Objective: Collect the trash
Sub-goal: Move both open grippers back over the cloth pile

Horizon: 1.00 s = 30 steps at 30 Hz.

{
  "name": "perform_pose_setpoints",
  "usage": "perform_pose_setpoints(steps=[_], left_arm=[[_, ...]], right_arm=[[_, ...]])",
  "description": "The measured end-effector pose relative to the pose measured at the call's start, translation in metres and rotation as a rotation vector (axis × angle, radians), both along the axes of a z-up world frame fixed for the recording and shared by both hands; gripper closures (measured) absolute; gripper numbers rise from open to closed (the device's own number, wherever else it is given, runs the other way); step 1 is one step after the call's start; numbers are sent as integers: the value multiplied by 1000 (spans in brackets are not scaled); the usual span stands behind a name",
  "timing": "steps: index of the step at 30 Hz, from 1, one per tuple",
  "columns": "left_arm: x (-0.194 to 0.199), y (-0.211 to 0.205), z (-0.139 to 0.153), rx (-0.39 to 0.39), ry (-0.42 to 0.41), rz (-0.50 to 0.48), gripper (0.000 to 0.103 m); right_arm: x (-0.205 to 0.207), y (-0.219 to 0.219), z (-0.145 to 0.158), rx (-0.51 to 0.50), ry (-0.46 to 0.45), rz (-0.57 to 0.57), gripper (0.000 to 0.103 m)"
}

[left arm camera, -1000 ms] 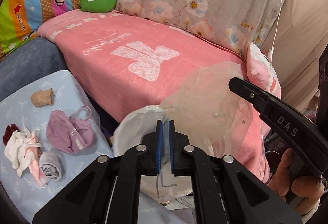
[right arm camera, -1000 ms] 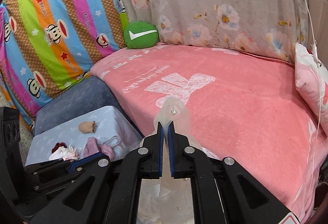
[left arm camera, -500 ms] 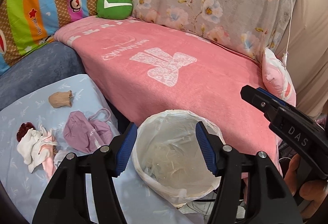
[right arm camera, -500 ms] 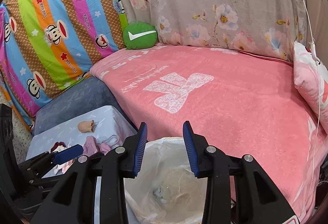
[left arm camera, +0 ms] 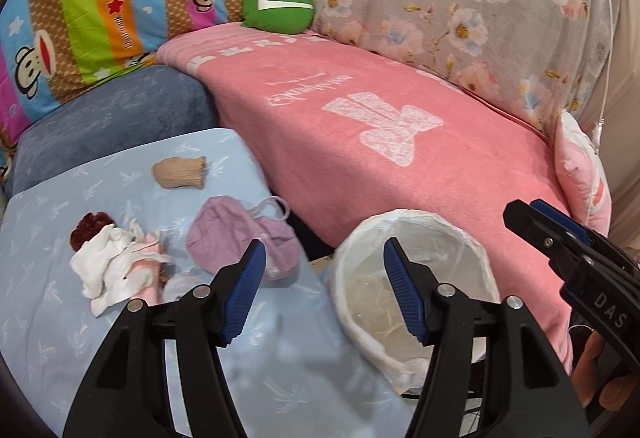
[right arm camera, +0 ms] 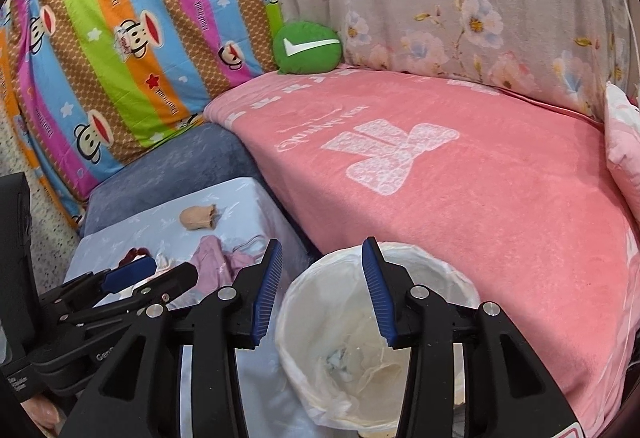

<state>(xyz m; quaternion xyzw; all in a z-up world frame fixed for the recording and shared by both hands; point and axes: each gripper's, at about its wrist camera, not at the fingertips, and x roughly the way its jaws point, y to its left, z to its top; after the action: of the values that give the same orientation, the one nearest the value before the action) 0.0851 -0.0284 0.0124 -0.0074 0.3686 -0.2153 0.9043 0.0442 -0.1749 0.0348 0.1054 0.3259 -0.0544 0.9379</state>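
Both tools are opening and holding nothing: the left tool (left arm camera: 324, 286) and right tool (right arm camera: 322, 290) are hovering beside the lined bin (right arm camera: 376, 342), already containing some trash. About 5 scraps (left arm camera: 120, 266) are waiting on the surface (left arm camera: 48, 338), left of both tools.

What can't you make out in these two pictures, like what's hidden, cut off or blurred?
- Bin bottom, right wrist view: the right tool covers part of it, and the contents are unclear.
- Rag pile, right wrist view: mostly behind the left tool.
- Blue cloth, left wrist view: near part blurred.
- Hand: cut off at the edge.
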Motion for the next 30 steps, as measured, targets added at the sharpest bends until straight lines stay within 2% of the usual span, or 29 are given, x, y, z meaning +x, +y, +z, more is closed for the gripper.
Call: perform_pose_setpoints(steps=[5, 12, 19, 26, 30], left_arm=[[7, 28, -7, 12, 7, 69, 32], [18, 74, -19, 23, 30, 170, 31], [32, 123, -35, 19, 73, 278, 31], [49, 170, -59, 11, 138, 363, 30], [58, 191, -71, 2, 174, 397, 26]], right_arm=[[8, 29, -8, -3, 24, 57, 57], [21, 68, -25, 5, 68, 137, 55], [39, 114, -55, 3, 132, 211, 53], [63, 153, -86, 12, 199, 262, 51], [76, 173, -103, 20, 233, 286, 51]])
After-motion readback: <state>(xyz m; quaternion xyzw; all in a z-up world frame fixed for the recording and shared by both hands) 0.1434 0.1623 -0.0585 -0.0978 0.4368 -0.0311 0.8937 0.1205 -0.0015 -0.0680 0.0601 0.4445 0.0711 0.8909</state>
